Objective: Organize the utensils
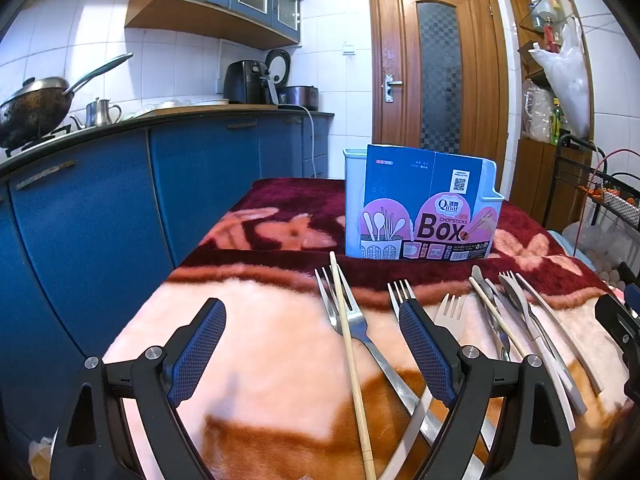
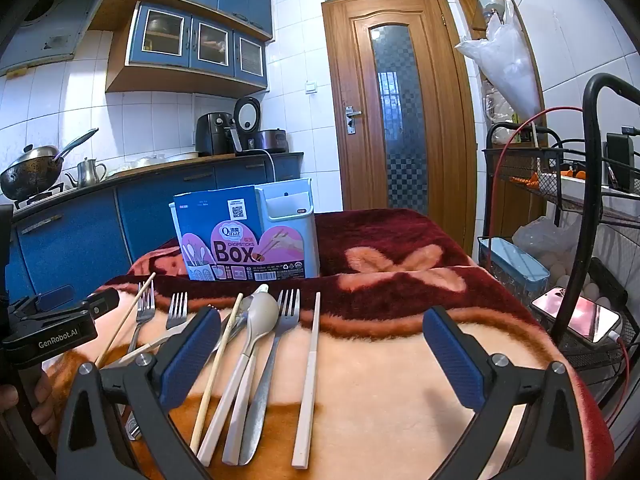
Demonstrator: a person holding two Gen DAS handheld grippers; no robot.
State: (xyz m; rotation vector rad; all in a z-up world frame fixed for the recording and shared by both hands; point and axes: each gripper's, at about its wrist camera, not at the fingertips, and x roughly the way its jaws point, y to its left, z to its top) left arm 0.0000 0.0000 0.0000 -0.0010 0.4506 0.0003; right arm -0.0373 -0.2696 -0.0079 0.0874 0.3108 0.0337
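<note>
Utensils (image 2: 256, 352) lie below both spread, empty grippers (image 2: 320, 344).

Bright, sharp (fisheye-warped, dark corners)

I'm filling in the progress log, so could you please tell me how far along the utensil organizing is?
Nothing looks done yet: no utensil shows above the rim of the chopsticks box. Nothing is in hand either; the left hand-held gripper and right hand-held gripper both hover open and empty. Everything is left: the forks, spoon, wooden chopsticks and white chopstick lie on the blanket.
</note>
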